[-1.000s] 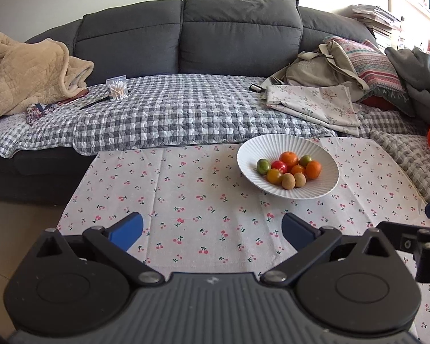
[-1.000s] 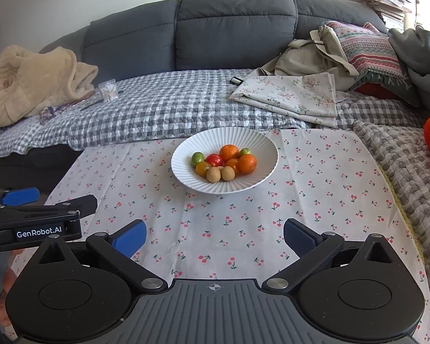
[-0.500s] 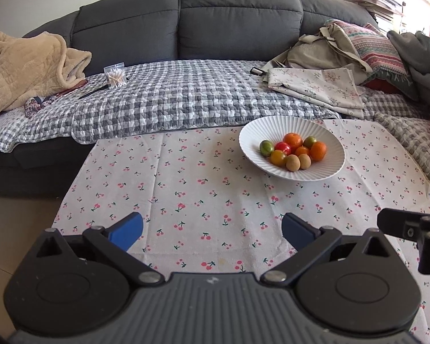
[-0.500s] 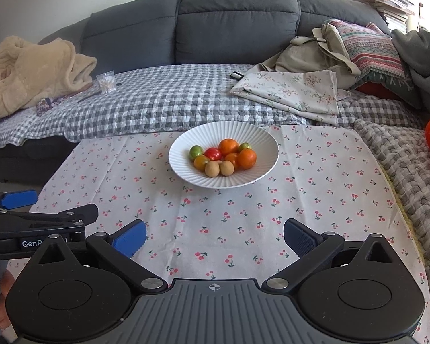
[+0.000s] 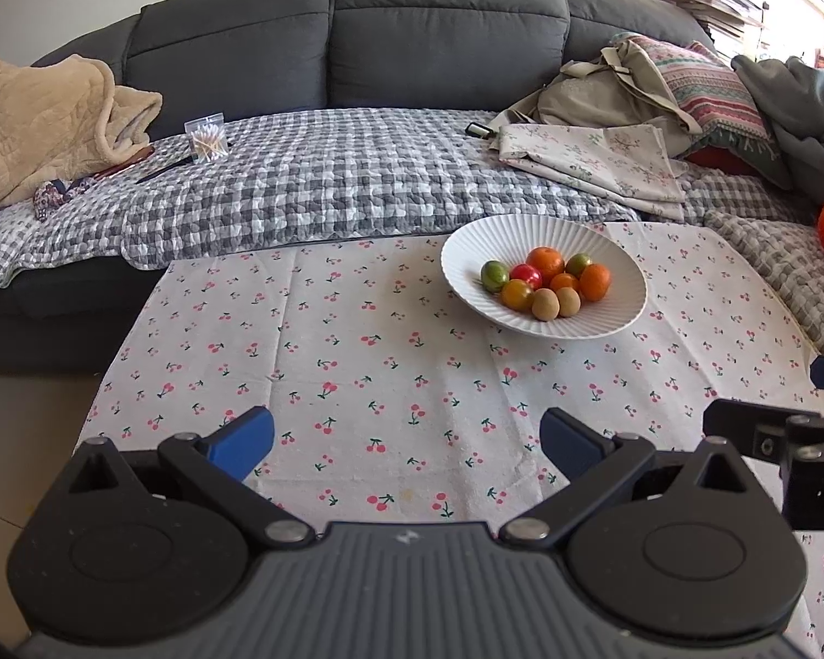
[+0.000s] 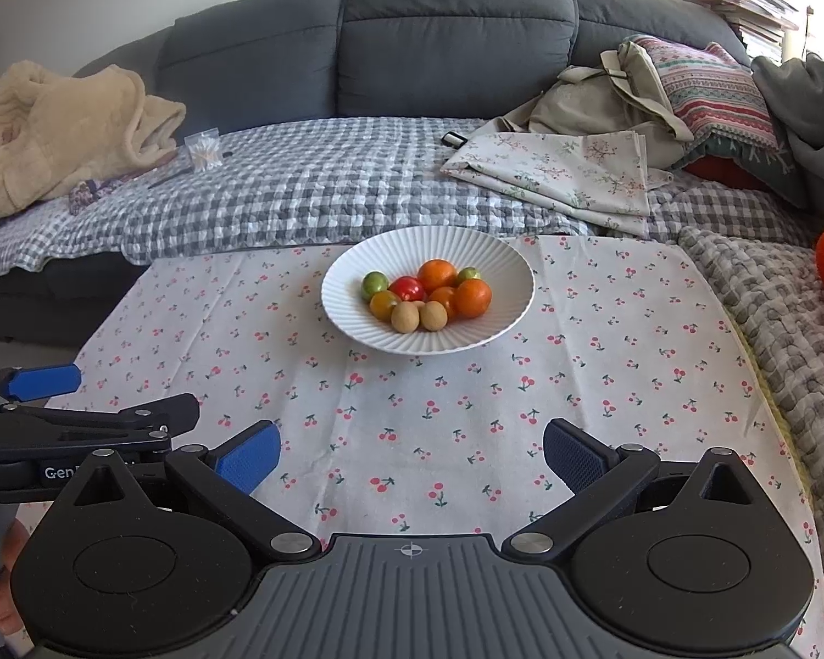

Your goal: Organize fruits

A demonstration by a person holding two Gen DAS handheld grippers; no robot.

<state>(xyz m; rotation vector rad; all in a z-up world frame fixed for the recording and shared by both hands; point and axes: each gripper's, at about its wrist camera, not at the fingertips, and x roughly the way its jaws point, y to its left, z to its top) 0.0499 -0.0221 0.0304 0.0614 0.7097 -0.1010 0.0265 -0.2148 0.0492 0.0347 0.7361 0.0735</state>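
Lower frame, both views: left gripper (image 5: pixel 406 442) and right gripper (image 6: pixel 409 453) spread wide, pinching nothing, held low above the cherry-print cloth (image 5: pixel 357 362). Bare cloth across the middle, no loose fruit seen on it. Further up, right of centre in the left view and centre in the right: white ribbed bowl (image 6: pixel 351 324) with all the fruits (image 6: pixel 426 296) heaped inside, touching one another; oranges, green ones, a red one, tan ones. Fits either a sorted bowl with the work done or a mixed bowl awaiting sorting. If picking, best one piece at a time from the heap's edge, gently, since round fruit rolls. Far back: sofa (image 5: pixel 445 27), checked blanket (image 5: pixel 329 181).
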